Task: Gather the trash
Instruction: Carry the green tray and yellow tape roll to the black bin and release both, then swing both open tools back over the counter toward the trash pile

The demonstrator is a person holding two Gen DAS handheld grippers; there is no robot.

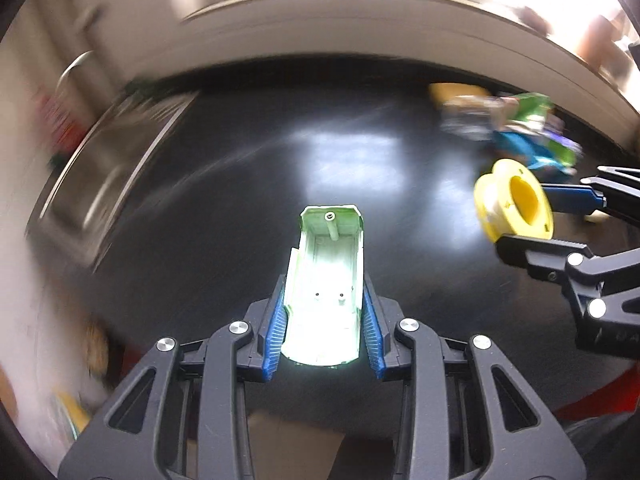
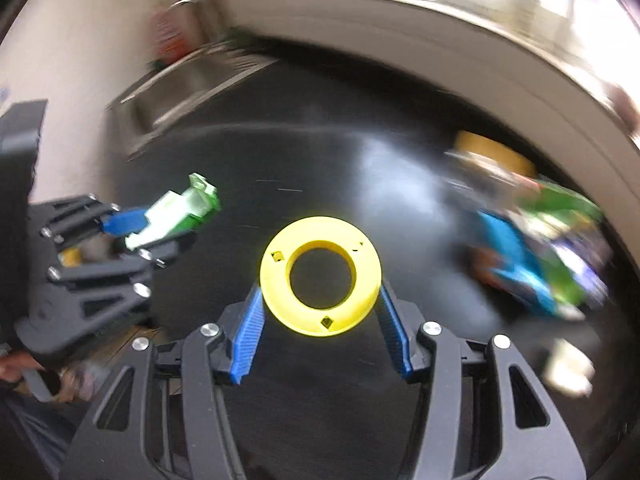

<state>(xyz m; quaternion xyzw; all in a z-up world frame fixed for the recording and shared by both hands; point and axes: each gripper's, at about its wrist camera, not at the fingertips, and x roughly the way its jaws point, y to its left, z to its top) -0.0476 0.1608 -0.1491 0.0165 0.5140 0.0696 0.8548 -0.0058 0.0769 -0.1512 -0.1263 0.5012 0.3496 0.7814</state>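
My left gripper (image 1: 324, 300) is shut on a pale green plastic shell (image 1: 326, 284), hollow side up, held above the black countertop (image 1: 248, 184). My right gripper (image 2: 320, 304) is shut on a yellow plastic ring (image 2: 320, 276). The ring and right gripper also show at the right of the left wrist view (image 1: 514, 204). The green shell and left gripper show at the left of the right wrist view (image 2: 176, 214). A blurred pile of wrappers, green, blue and purple, lies at the counter's far right (image 2: 536, 240), also in the left wrist view (image 1: 520, 128).
A steel sink (image 1: 108, 168) is set in the counter at the far left, with a red-labelled bottle (image 2: 174, 36) behind it. A yellow-lidded container (image 2: 492, 152) stands behind the wrappers. A small pale scrap (image 2: 568, 368) lies at the right near edge. Both views are motion-blurred.
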